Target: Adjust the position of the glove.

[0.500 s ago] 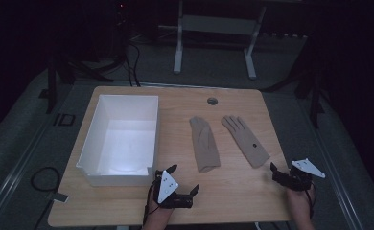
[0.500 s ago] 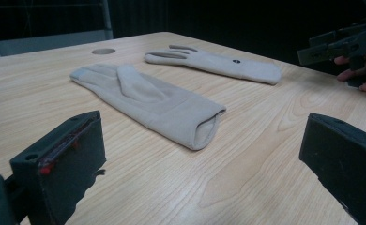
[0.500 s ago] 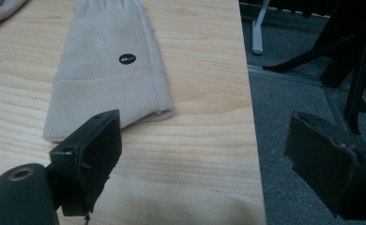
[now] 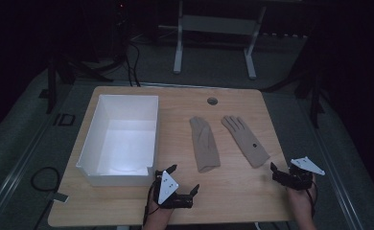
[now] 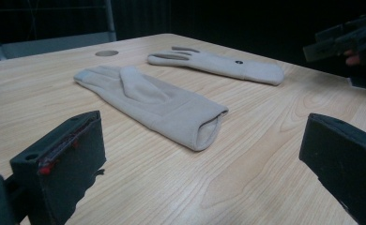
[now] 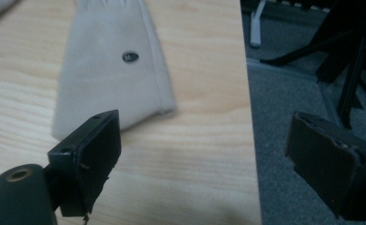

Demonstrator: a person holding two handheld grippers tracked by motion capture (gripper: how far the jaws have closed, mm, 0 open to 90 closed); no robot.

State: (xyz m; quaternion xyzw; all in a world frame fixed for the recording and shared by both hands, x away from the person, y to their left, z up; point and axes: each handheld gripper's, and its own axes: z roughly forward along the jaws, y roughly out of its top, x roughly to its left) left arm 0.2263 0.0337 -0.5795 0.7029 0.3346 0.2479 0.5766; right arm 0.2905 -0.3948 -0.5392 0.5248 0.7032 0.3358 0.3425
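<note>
I have both grippers low at the near edge of the table (image 4: 233, 98), each with its jaws spread wide and nothing between them. My left gripper (image 4: 182, 179) sits just in front of the near right corner of the white box (image 4: 120, 136), and in the left gripper view its two black jaws stand far apart at the bottom corners, with bare wood between them. Straight ahead of them lies the left glove (image 5: 153, 101) — a beige one, flat on the table, its open cuff turned toward me and its fingers pointing away. From above, this glove (image 4: 204, 143) lies near the middle of the table, just right of the box.

The right glove (image 4: 245, 139) lies beside it, apart from it, angled with its cuff toward the table's right edge; it carries a small dark tag (image 6: 130, 56) near the cuff. My right gripper (image 4: 283, 175) hovers at the near right corner of the table, just short of that cuff. In the right gripper view one jaw hangs over the wood in front of the glove (image 6: 110, 70) and the other over the grey floor (image 6: 293, 89) past the table's edge — nothing held.

The box is open-topped and I see nothing inside it. A small round hole (image 4: 212, 101) sits in the tabletop near the far edge.
</note>
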